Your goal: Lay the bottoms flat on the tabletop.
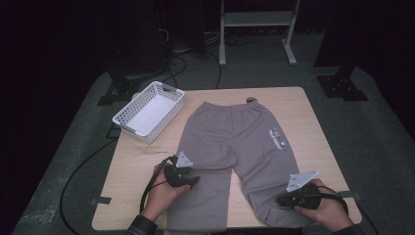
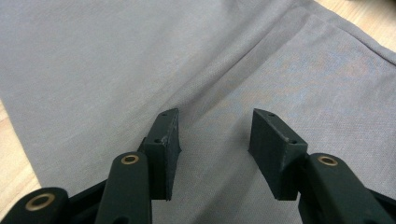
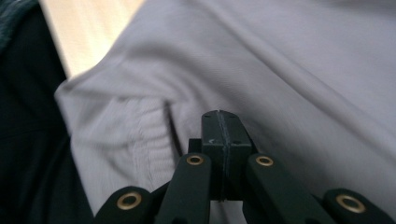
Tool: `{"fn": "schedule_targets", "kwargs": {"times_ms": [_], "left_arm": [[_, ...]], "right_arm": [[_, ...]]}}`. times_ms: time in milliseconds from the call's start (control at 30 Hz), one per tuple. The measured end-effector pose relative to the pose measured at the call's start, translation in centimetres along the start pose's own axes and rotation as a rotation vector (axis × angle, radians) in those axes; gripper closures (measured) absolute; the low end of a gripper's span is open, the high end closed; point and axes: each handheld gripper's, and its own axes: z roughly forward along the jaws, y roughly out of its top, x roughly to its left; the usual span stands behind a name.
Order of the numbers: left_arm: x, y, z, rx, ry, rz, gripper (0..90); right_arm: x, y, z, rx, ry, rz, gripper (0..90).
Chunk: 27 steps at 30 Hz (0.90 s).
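Centrally, grey sweatpants [image 1: 235,152] flat on light wood table [image 1: 303,112], dark room, grey floor. White basket [image 1: 149,110] left of waistband. Left gripper [image 1: 193,181] jaws apart over left leg; right gripper [image 1: 280,199] closed at right cuff, pinch unclear.

Matt grey cloth trousers [image 1: 235,142]; pale wood table [image 1: 132,171].

Grey sweatpants [image 1: 235,147] flat on table

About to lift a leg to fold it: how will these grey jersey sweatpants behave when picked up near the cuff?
The grey jersey sweatpants will probably go floppy and drape, since the fabric already ripples near the ribbed cuff. They are likely light. The wooden table looks smooth, so the rest may drag along.
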Motion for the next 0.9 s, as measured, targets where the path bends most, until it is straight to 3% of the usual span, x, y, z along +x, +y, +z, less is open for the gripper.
{"fn": "schedule_targets", "kwargs": {"times_ms": [133,333,400,500,633,733,900], "left_arm": [[-0.1,0.0,0.0,-0.002,-0.002,-0.001,51.3],[-0.1,0.0,0.0,-0.001,-0.006,0.004,51.4],[-0.1,0.0,0.0,-0.001,-0.007,0.003,51.3],[-0.2,0.0,0.0,-0.003,-0.01,-0.004,51.1],[-0.3,0.1,-0.1,0.0,-0.01,0.003,50.6],[-0.5,0.1,-0.3,-0.013,-0.015,0.005,50.2],[-1.5,0.1,-0.1,-0.018,-0.06,0.038,49.8]], "right_arm": [[1.3,0.9,0.7,0.014,0.072,-0.053,89.2],[3.1,1.7,1.2,0.066,0.233,-0.135,89.0],[3.2,2.0,0.8,0.022,0.249,-0.14,86.0],[2.6,2.5,-0.3,-0.065,0.196,-0.116,82.6],[0.4,2.8,-0.4,-0.131,0.072,-0.09,77.0],[-1.2,2.8,0.3,-0.131,0.005,-0.074,74.5],[-2.3,2.4,1.7,-0.074,-0.042,-0.069,70.4]]}}
